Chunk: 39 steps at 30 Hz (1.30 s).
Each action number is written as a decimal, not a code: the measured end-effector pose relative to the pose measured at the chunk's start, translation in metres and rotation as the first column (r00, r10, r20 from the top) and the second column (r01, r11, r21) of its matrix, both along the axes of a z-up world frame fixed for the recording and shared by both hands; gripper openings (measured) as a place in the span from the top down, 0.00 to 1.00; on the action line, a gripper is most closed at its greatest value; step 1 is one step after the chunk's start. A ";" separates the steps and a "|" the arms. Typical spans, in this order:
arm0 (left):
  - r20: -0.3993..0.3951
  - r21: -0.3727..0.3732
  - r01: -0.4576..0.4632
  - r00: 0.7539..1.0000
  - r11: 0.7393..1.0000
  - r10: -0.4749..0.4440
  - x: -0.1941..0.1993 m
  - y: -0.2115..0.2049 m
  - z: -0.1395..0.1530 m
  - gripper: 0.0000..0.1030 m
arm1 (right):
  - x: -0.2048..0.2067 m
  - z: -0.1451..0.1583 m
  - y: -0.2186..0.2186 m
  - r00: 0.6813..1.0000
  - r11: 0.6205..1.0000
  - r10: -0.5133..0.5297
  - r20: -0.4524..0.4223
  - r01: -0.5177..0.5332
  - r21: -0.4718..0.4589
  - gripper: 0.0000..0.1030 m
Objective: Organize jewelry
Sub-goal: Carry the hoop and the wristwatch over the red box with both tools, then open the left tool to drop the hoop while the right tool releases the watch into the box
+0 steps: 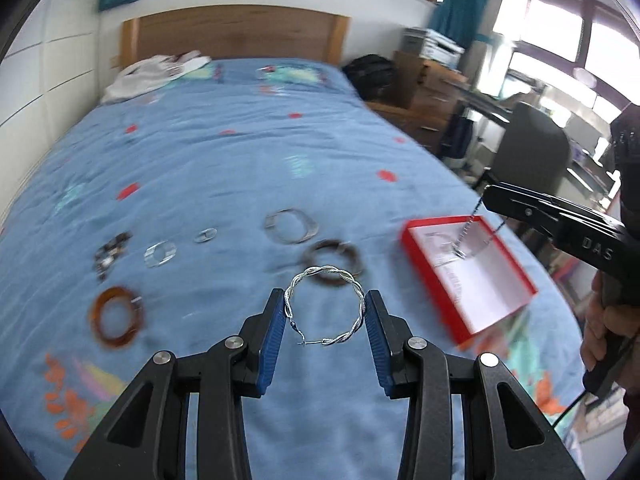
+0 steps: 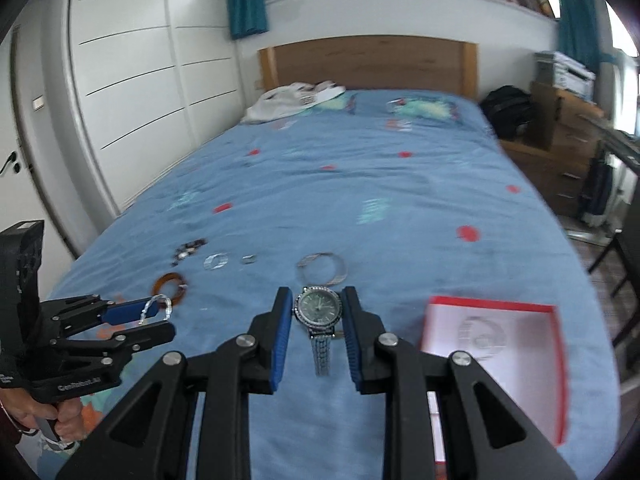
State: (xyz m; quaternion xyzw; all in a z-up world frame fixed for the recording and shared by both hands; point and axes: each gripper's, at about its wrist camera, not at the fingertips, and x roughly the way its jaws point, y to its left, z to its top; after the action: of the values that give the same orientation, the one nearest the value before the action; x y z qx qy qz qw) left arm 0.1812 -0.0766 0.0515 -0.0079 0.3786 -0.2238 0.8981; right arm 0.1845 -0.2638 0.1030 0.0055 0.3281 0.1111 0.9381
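Left gripper (image 1: 325,312) pinching a twisted silver hoop (image 1: 326,307) between its blue pads (image 1: 273,336), hoop upright and lifted clear of the blue bedspread (image 1: 224,168). Right gripper (image 2: 317,322) clamped on a watch (image 2: 318,307) by the sides of its round, stone-rimmed case, metal strap hanging down toward the near edge. Farther out on the bedspread, a row of loose pieces: an amber bangle (image 1: 117,322) at near left, a dark beaded cluster (image 1: 110,254) beyond it, two small clear rings (image 1: 161,254), a silver bangle (image 1: 291,226) and a dark brown bangle (image 1: 334,262) just beyond the hoop. At right, an open red box (image 1: 466,276) with a white inside, lying flat on the bed, something pale and round inside but too blurred to name. Far end: wooden headboard (image 1: 236,34), with a heap of white cloth (image 1: 156,74) on the bedspread at far left.
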 end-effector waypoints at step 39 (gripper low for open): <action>-0.218 0.037 0.320 0.927 0.947 -0.305 0.059 -0.257 -0.116 0.62 | 0.026 -0.157 -0.203 0.956 0.993 -0.121 -0.268 0.117 -0.030 0.77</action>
State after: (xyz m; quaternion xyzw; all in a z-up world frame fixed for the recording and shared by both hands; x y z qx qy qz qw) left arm 0.2401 -0.3337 -0.0642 0.0614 0.4752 -0.3480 0.8058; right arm 0.2104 -0.4672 -0.0536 0.0336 0.4524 0.0503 0.8898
